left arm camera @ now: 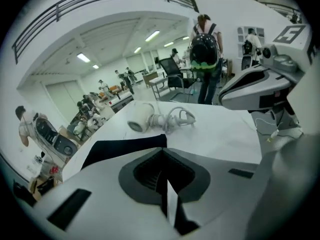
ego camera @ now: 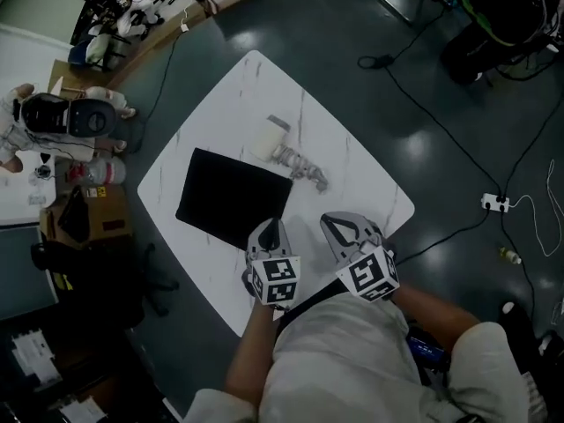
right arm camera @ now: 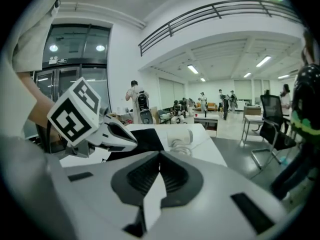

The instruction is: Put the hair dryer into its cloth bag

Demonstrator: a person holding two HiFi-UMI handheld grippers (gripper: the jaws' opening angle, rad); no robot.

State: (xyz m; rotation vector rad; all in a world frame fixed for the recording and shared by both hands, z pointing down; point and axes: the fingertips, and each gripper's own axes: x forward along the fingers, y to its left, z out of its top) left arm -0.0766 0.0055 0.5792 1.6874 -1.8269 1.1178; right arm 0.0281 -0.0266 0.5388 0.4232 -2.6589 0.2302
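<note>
Two pairs of fingers are pressing shut, empty; left gripper [ego camera: 268,234] is hovering by the black cloth bag's [ego camera: 231,196] near corner; right gripper [ego camera: 345,228] alongside; white hair dryer [ego camera: 270,141] is lying on the table [ego camera: 361,179] just beyond the bag.

bag [ego camera: 231,196] corner behind L tongs [ego camera: 270,228], cord [ego camera: 305,166] blurry

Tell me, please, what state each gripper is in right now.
Left gripper: closed, holding nothing.
Right gripper: closed, holding nothing.
</note>
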